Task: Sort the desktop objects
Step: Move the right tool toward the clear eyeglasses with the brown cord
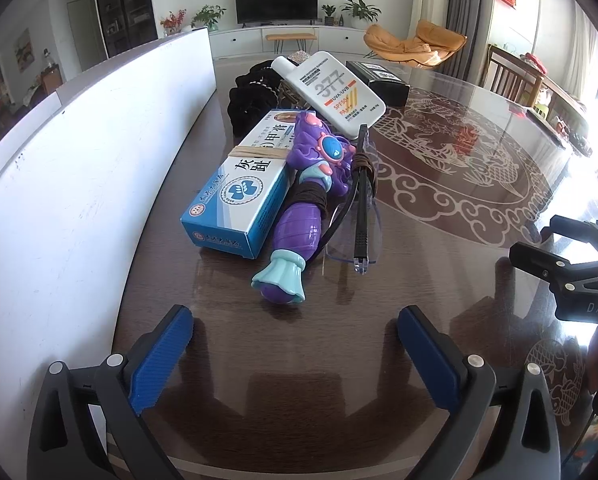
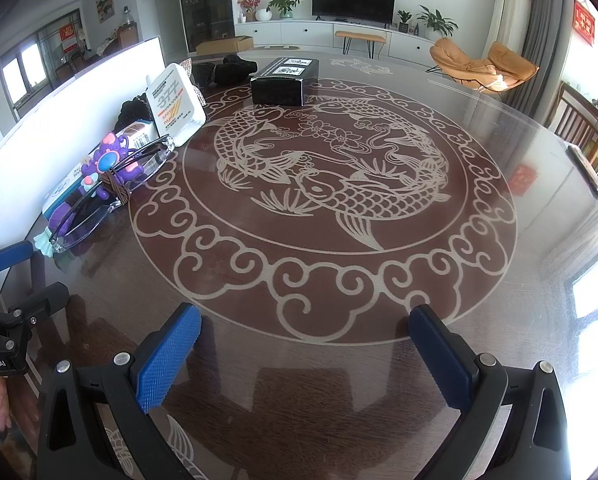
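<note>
left gripper (image 1: 293,350) jaws wide, empty | right gripper (image 2: 305,350) jaws wide, empty | carp pattern (image 2: 323,176) whole only in right view

This is a home, a living and dining room in one. A dark round dining table (image 2: 519,128) with a carp pattern under glass fills the foreground. Beyond its far edge a flat television (image 2: 353,0) stands on a long white low cabinet (image 2: 311,34), with potted plants (image 2: 285,3) at both ends of it. An orange lounge chair (image 2: 483,66) sits by grey curtains (image 2: 543,32), and wooden dining chairs (image 2: 579,124) stand at the table's right edge.
</note>
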Tool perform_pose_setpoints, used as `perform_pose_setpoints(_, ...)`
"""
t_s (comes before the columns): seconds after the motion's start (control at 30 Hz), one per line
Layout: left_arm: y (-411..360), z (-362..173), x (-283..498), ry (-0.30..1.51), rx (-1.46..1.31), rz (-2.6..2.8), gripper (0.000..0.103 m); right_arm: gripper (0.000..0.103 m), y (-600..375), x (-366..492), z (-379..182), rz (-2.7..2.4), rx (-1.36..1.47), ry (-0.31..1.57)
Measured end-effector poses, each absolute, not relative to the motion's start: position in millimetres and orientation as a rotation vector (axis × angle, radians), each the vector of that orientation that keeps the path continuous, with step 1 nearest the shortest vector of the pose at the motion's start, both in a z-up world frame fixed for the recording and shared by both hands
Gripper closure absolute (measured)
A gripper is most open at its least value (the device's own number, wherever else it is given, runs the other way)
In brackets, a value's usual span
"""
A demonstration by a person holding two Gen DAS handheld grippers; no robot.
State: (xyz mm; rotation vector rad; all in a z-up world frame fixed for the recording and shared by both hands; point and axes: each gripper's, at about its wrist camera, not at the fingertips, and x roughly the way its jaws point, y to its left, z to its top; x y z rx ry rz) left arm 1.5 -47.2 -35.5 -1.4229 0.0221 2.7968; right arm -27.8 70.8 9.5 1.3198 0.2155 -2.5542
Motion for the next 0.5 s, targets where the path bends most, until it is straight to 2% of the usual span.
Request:
perform_pose_setpoints(0.2, -43.5, -21.5, 11.1, 0.082, -1.326, 2.879, 0.000, 0.000, 72.2, -28.5, 9.6, -2.570, 1.326, 0.204)
perform_pose_setpoints(0.37, -32.1, -20.3, -19.9, 0.180, -1.334, 2.890, 0.000, 0.000, 74.0, -29.8, 10.0, -2.587, 1.336, 0.191)
perform_pose_setpoints(0.5, -34.6, -22.4, -46.4, 0.069, -1.341, 2.857, 0.000, 0.000, 74.1, -29.7, 9.9, -2.588, 1.335, 0.191)
